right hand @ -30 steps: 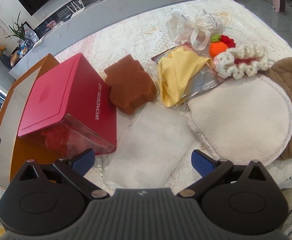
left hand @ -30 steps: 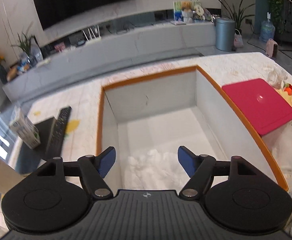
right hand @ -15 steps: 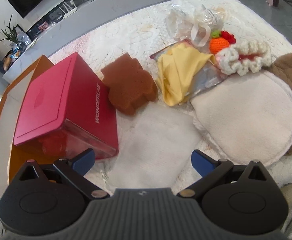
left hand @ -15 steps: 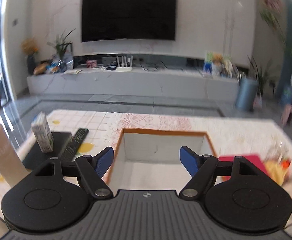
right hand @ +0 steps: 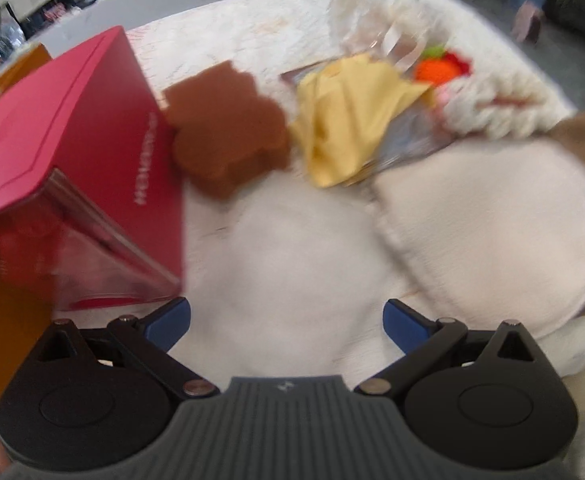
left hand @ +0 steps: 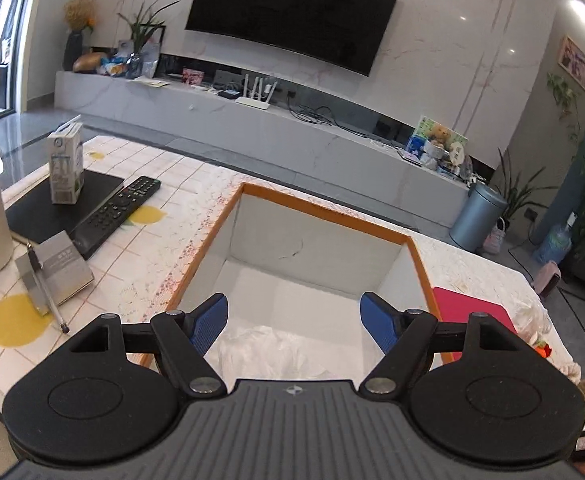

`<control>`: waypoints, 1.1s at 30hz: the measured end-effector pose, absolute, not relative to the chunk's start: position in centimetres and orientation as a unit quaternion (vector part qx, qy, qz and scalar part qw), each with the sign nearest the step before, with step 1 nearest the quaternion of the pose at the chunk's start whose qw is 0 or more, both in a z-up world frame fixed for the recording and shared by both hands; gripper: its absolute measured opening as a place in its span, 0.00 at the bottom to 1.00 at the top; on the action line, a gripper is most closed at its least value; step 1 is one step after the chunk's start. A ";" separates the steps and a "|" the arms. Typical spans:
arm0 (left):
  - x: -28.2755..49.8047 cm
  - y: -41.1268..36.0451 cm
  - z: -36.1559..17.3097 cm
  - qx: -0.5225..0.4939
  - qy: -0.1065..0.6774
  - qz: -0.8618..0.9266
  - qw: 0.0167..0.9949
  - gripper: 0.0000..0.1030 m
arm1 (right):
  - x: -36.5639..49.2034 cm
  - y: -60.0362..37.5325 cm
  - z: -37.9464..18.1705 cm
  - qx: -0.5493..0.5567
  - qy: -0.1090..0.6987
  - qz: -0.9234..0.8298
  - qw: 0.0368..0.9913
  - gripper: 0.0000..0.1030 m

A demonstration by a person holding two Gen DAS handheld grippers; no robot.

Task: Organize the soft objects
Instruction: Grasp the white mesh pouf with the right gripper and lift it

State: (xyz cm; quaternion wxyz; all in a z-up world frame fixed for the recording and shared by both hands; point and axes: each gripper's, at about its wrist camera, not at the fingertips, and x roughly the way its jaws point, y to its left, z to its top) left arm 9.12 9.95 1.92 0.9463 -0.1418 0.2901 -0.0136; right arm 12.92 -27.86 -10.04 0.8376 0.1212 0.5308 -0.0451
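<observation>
My left gripper point(left hand: 293, 322) hangs released above the orange-rimmed box point(left hand: 324, 211), where a white cloth point(left hand: 268, 350) lies at the near wall. My right gripper point(right hand: 286, 322) is spread wide and empty over a blurred white towel point(right hand: 292, 256), with the brown sponge point(right hand: 228, 140) beyond it and the red-lidded container point(right hand: 72, 136) to its left.

no legible text anywhere

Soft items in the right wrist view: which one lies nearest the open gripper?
The flat white cloth, directly ahead of the right gripper; the brown sponge and yellow cloth lie farther off.
</observation>
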 end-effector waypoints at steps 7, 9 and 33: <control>8.9 9.3 1.4 -0.136 0.300 -0.006 0.944 0.86 | 12.4 -26.9 -10.0 0.109 0.516 -0.053 0.848 0.93; 8.9 9.0 1.3 -0.127 0.299 -0.002 0.946 0.86 | 12.4 -26.5 -10.1 0.099 0.515 -0.051 0.850 0.94; 8.7 9.1 0.8 -0.119 0.301 0.014 0.946 0.86 | 8.7 -26.2 -6.3 0.074 0.429 -0.011 0.900 0.02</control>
